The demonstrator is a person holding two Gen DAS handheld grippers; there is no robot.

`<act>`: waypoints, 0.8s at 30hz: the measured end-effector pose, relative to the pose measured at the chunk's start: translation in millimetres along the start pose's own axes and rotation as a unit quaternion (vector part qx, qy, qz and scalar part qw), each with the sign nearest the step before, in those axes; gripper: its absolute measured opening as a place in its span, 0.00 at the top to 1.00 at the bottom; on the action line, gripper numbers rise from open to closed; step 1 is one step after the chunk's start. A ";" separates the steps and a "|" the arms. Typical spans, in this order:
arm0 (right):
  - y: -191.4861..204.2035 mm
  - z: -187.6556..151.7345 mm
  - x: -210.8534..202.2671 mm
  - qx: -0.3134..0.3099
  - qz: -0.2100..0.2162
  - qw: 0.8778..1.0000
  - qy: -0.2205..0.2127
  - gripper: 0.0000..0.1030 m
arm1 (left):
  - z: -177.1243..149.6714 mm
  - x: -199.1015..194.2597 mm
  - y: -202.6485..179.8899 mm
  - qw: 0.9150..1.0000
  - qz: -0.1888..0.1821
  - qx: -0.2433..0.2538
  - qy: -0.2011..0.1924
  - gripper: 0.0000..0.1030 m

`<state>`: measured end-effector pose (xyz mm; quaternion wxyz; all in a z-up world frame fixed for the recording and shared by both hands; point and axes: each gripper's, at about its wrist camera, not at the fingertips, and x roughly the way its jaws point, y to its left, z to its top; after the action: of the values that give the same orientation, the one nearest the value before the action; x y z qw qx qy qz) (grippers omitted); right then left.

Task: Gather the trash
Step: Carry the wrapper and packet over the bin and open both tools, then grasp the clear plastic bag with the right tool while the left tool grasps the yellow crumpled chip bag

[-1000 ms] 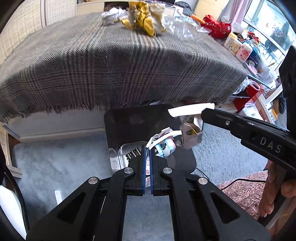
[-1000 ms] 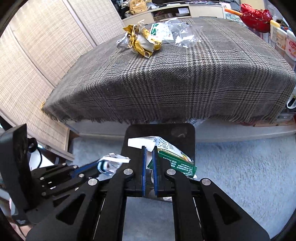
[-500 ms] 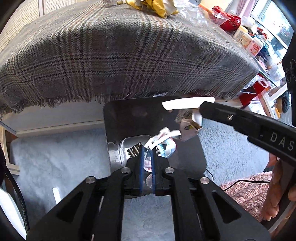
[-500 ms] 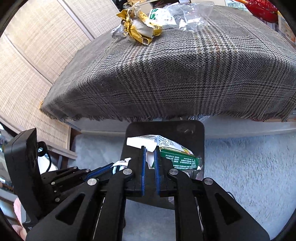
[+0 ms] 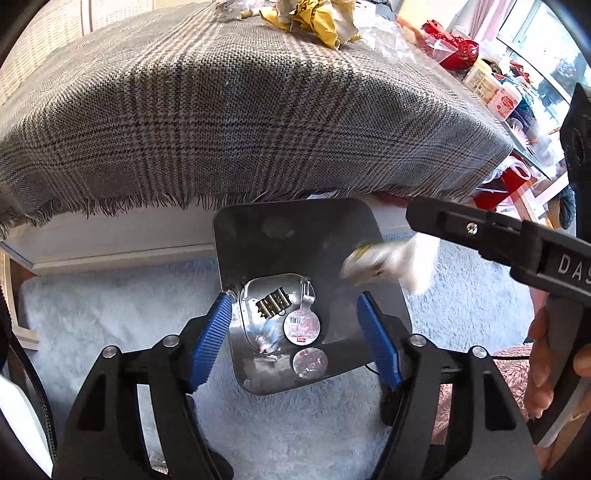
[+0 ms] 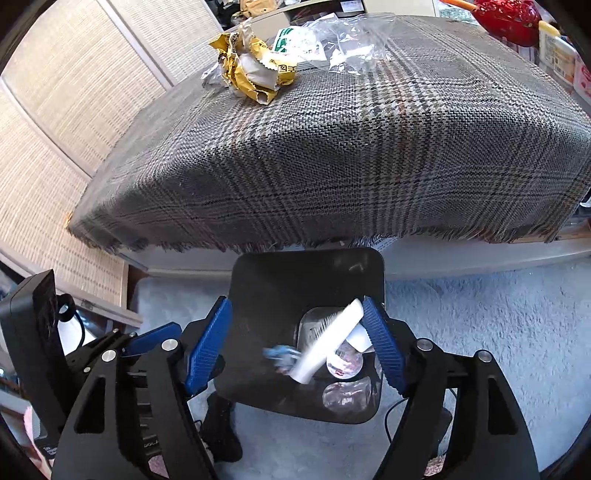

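Note:
A black trash bin (image 5: 295,236) (image 6: 280,284) stands on the carpet below the table edge, with foil lids and wrappers (image 5: 301,325) at its bottom. My left gripper (image 5: 295,328) is open above the bin. My right gripper (image 6: 297,339) is open above it too; a white and green carton (image 6: 328,339) (image 5: 388,258) falls blurred from it into the bin. A small blue-white wrapper (image 6: 280,354) falls beside it. More trash lies at the table's far side: a crumpled yellow wrapper (image 6: 255,70) (image 5: 317,18) and clear plastic bags (image 6: 343,40).
The table carries a grey plaid cloth (image 5: 240,110) (image 6: 351,147) with a fringed edge over the bin. Pale shaggy carpet (image 6: 480,314) surrounds the bin. A woven screen (image 6: 74,92) stands at the left. Red items and bottles (image 5: 480,74) crowd the far right.
Both grippers have opened. The left let go of its small wrapper and the right let go of the carton; both pieces are falling into the bin.

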<state>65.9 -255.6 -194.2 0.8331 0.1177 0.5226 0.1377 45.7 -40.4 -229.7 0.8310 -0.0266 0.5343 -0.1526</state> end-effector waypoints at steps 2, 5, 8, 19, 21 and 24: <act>-2.4 0.1 0.0 0.005 0.000 1.000 0.001 0.28 | -0.3 -0.4 0.3 1.000 0.001 -0.003 -0.001 0.31; -6.5 0.2 -1.2 0.011 -0.003 1.000 0.000 0.27 | 0.0 -2.8 3.2 1.000 0.004 -0.007 -0.003 0.29; -8.4 2.3 -3.5 0.014 -0.006 1.000 -0.006 0.26 | 1.3 -3.8 4.2 1.000 0.004 -0.010 -0.005 0.27; -9.4 40.7 -35.3 0.002 -0.037 0.998 -0.059 0.16 | 35.8 -31.6 4.3 0.999 0.007 -0.006 -0.036 0.22; -14.9 52.1 -43.9 0.008 -0.038 0.997 -0.072 0.15 | 47.1 -37.5 3.3 0.999 0.008 -0.004 -0.046 0.21; -23.0 73.7 -54.1 0.015 -0.042 0.995 -0.087 0.16 | 66.7 -44.0 -0.4 0.998 0.012 0.005 -0.059 0.21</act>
<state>112.4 -300.0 -125.3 0.8788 0.1194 0.4544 0.0837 88.6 -36.3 -162.4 0.8631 -0.0252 0.4834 -0.1438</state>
